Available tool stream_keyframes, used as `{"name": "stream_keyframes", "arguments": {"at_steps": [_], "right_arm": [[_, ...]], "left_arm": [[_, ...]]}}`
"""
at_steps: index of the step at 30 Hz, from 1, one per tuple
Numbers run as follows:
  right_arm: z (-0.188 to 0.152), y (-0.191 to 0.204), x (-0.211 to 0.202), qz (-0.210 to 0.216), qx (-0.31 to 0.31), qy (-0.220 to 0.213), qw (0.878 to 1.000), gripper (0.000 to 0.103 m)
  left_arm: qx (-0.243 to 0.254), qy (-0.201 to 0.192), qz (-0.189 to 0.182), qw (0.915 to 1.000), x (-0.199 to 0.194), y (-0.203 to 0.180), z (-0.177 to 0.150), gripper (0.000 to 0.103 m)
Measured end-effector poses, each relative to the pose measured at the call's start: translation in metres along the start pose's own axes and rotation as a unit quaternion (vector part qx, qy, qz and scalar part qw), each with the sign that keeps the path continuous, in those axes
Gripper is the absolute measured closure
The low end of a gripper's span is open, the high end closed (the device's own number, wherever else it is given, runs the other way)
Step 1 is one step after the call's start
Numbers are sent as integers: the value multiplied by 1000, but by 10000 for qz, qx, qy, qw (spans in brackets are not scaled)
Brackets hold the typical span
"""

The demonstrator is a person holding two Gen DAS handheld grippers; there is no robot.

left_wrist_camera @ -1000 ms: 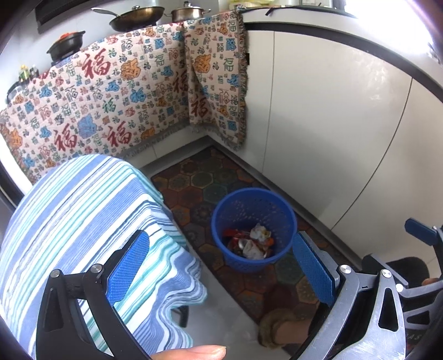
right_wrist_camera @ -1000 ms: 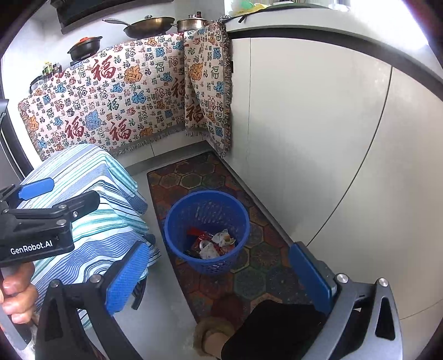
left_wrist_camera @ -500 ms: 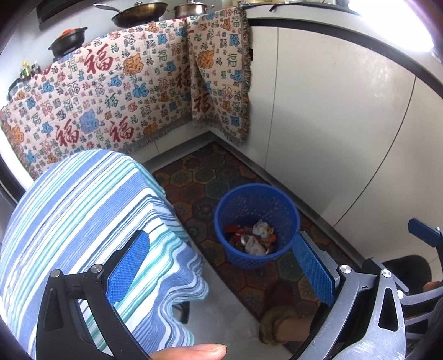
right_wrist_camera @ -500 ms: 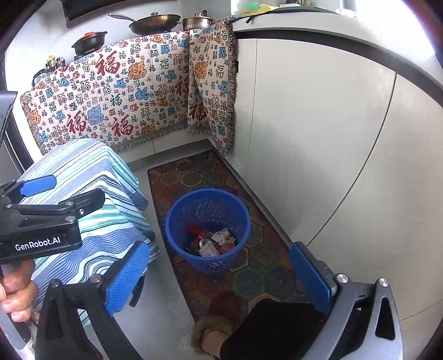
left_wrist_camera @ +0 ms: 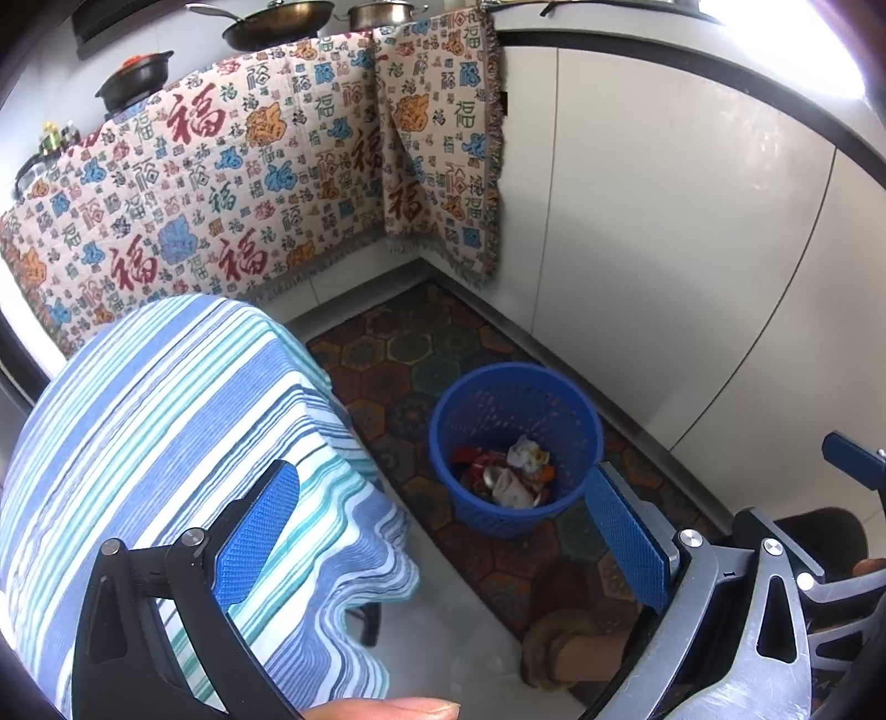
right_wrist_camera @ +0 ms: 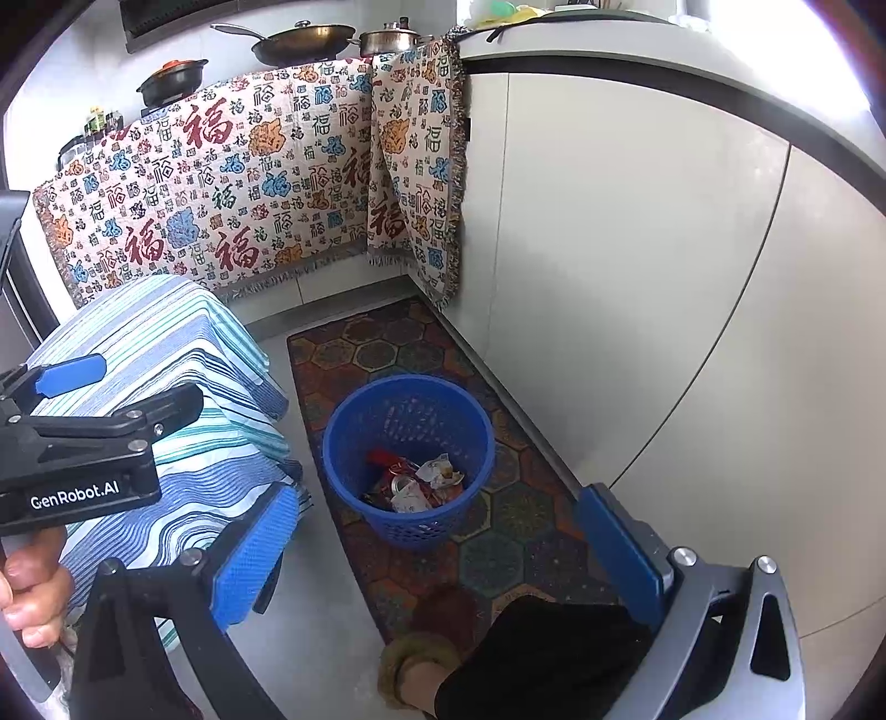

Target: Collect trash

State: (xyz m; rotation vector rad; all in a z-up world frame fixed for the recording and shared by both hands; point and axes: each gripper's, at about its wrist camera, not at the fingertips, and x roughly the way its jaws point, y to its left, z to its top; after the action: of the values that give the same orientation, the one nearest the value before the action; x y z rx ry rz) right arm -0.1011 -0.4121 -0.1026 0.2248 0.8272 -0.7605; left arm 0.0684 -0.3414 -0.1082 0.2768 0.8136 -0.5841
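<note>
A: Blue plastic, perforated wall — the waste basket (left_wrist_camera: 515, 443) stands upright on the hexagon-patterned runner (left_wrist_camera: 410, 354), near the foot of the white cabinet fronts (left_wrist_camera: 664, 249).

B: Contents?

A: Trash (left_wrist_camera: 509, 471) lies at the bottom: crumpled white paper, red and orange wrappers, something metallic that may be a can end. From the right wrist the same heap (right_wrist_camera: 415, 482) sits low in the basket (right_wrist_camera: 410, 459), well under the rim.

B: Claws?

A: Left gripper (left_wrist_camera: 443, 531): released, blue pads spread wide, nothing between them. Basket shows in the gap, toward the right pad. Right gripper (right_wrist_camera: 437, 554): likewise spread and empty, basket between the fingers and beyond the tips.

B: Around it?

A: Table under a blue-and-teal striped cloth (left_wrist_camera: 166, 443) to the left of the basket, close but apart. Person's foot in a tan slipper (right_wrist_camera: 415, 659) at the near end of the runner, dark trouser leg above it. A hand (right_wrist_camera: 30, 603) grips the left tool's handle, marked "GenRobot.AI".

B: Farther back?

A: Patterned throw with red characters (right_wrist_camera: 221, 194) drapes the counter corner. Above it a frying pan (right_wrist_camera: 304, 44), a lidded steel pot (right_wrist_camera: 393, 39), a dark clay pot (right_wrist_camera: 171, 83).
</note>
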Motion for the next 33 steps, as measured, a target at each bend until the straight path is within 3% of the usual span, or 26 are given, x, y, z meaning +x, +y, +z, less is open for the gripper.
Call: {"name": "stream_keyframes", "arguments": {"at_steps": [33], "right_arm": [[-6,-1,3,-57,89,78,9999,0]], "left_arm": [[-15,102,-16,9999,4,-2,-6,0]]}}
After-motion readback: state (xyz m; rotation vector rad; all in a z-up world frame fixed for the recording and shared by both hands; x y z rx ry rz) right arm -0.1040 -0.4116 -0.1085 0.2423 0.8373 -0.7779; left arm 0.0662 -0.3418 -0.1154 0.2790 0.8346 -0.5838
